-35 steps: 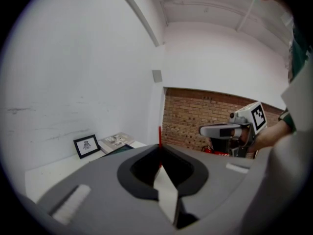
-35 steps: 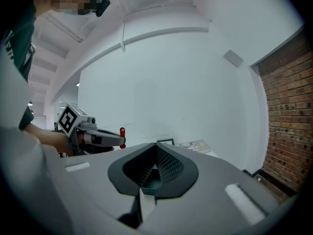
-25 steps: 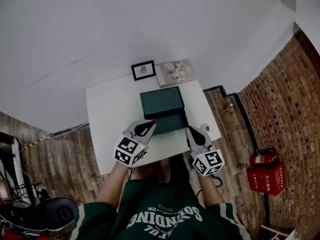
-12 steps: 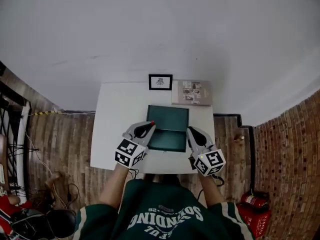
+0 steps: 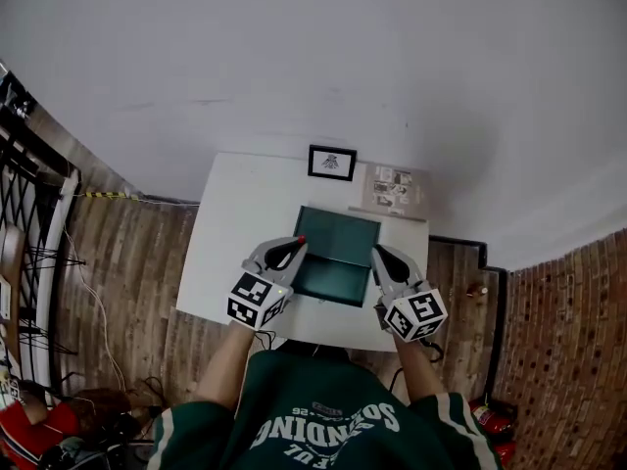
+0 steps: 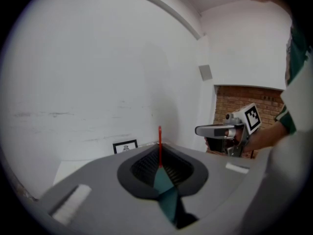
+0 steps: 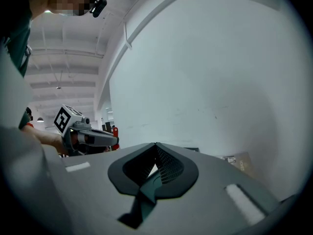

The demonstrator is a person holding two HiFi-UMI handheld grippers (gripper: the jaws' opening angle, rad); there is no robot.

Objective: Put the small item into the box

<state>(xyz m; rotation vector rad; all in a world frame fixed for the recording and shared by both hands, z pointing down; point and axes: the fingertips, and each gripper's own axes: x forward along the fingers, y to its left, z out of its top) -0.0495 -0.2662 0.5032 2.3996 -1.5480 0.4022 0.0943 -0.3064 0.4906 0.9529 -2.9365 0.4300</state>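
Observation:
A dark green box (image 5: 338,238) lies open in the middle of the white table (image 5: 230,233). My left gripper (image 5: 290,249) hovers at the box's near left corner, shut on a thin red item (image 5: 300,240). In the left gripper view the red item (image 6: 159,136) stands up as a narrow strip between the closed jaws of the left gripper (image 6: 160,150). My right gripper (image 5: 380,257) is at the box's near right edge. In its own view the right gripper (image 7: 155,147) has its jaws together with nothing in them.
A small black picture frame (image 5: 331,163) and a printed booklet (image 5: 395,188) stand at the table's far edge by the white wall. Wooden floor surrounds the table. Each gripper shows in the other's view: the right gripper (image 6: 222,130), the left gripper (image 7: 95,138).
The head view has swung, so the table and box sit differently in the picture. Both grippers keep their places at the box's near edge, the left still gripping the red item.

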